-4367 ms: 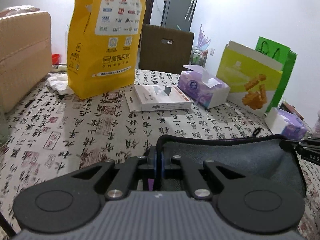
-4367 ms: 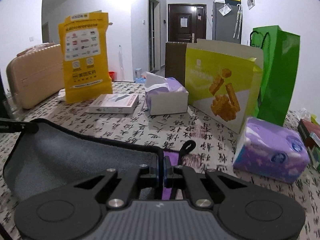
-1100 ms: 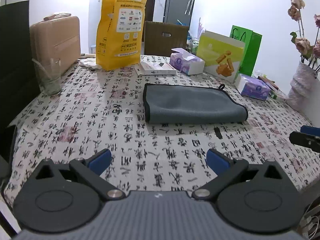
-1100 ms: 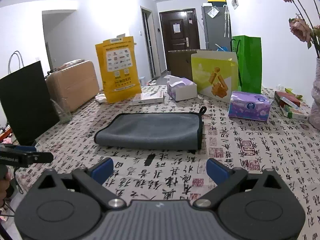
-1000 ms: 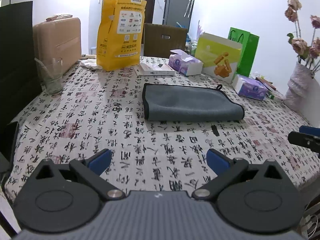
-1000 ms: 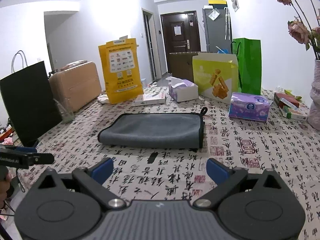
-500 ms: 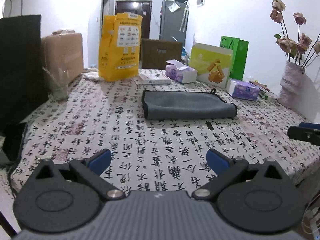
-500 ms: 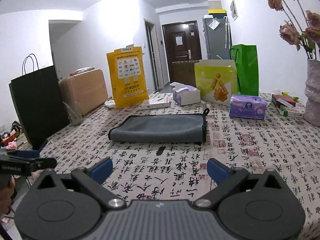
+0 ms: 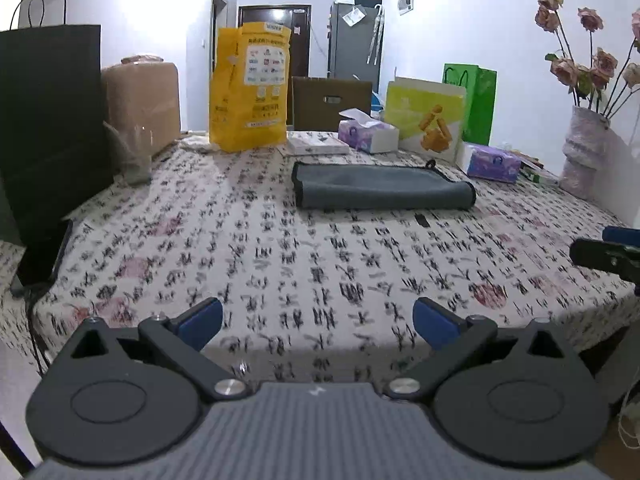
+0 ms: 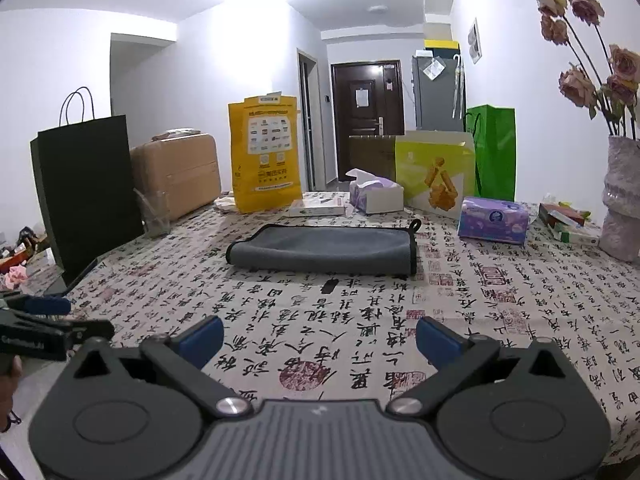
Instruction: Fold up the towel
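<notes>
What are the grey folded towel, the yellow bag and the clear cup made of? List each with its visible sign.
Grey folded towel: soft matte cloth, likely microfibre; it folds into rounded edges and has black stitched trim and a hang loop.
Tall yellow printed bag: probably paper, possibly coated; it stands stiffly with creased sides.
Clear cup: glass or clear plastic; see-through, but which one cannot be told.
</notes>
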The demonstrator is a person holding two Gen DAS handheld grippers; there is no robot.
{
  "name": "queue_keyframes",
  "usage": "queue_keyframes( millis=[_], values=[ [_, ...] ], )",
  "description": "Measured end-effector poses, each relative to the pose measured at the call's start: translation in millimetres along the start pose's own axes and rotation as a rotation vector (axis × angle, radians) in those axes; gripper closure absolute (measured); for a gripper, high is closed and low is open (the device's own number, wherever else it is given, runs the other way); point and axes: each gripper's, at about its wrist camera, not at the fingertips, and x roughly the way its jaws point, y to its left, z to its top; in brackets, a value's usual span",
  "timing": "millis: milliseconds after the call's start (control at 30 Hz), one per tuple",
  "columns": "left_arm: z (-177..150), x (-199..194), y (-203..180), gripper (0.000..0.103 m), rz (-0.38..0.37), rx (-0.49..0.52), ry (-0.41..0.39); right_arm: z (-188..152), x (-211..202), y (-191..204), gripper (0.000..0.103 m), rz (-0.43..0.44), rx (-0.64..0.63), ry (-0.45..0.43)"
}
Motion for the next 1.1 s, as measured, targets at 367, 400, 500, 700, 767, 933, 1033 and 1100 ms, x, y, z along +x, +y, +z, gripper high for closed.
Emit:
queue_keyframes(
  millis=[367, 400, 500, 700, 767, 933, 1033, 1100],
  values=[
    [-21.7, -8.1, 6.7, 0.0, 0.0, -0.046, 0.04, -22.5, -20.2, 17.9, 0.0, -0.015, 0.026, -0.014],
    [-22.8, -9.1, 6.0, 0.0, -0.001, -0.041, 0.041, -25.0, -21.3, 18.5, 0.0, -0.017, 0.039, -0.01],
    [-25.4, -12.5, 3.4, 0.0, -0.002, -0.035, 0.044, -32.7, -23.5, 22.2, 0.0, -0.037, 0.042, 0.002],
    [-31.6, -19.1, -2.4, 0.0, -0.007, -0.025, 0.053, -43.4, -34.3, 33.1, 0.0, -0.026, 0.076, -0.009],
    [-33.0, -19.3, -4.0, 0.0, -0.015, -0.027, 0.061, -46.9, -39.4, 38.1, 0.0, -0.015, 0.08, -0.02],
    [-36.6, -22.0, -7.0, 0.0, -0.02, -0.027, 0.069, -54.0, -49.2, 48.3, 0.0, -0.024, 0.064, -0.036],
    [-39.6, -23.5, -8.3, 0.0, -0.019, -0.022, 0.075, -56.4, -51.9, 46.2, 0.0, -0.033, 0.081, -0.03],
    [-40.4, -23.2, -9.8, 0.0, -0.022, -0.015, 0.082, -58.0, -52.7, 44.0, 0.0, -0.038, 0.093, -0.021]
  ],
)
